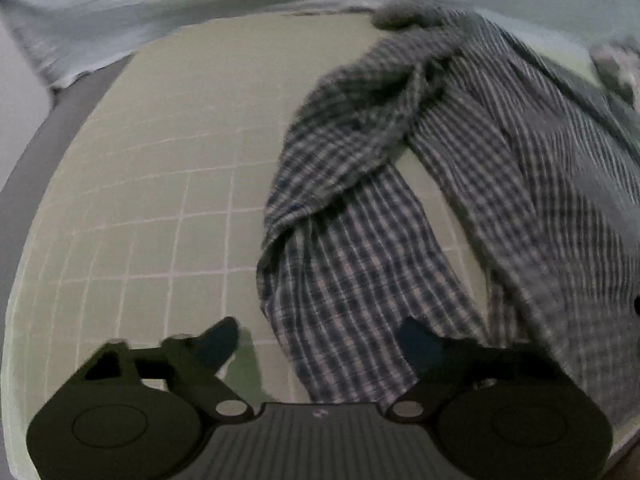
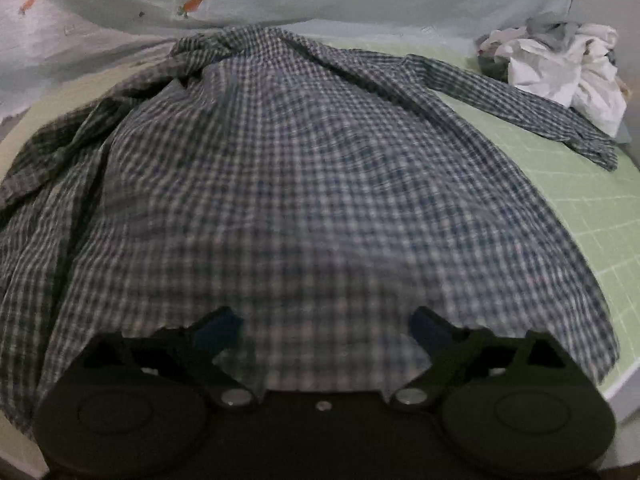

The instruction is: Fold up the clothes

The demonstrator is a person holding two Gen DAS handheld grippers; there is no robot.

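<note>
Both hand-held grippers, left (image 1: 320,340) and right (image 2: 326,326), spread wide, empty, over checked shirt (image 2: 304,168).

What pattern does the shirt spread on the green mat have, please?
The shirt has a small dark blue and white check, clearest in the right wrist view.

One shirt, one heap, one mat

One checked shirt (image 2: 304,184) beyond the fingertips, one crumpled white clothes heap (image 2: 560,64) far right, one green gridded mat (image 1: 160,200).
</note>
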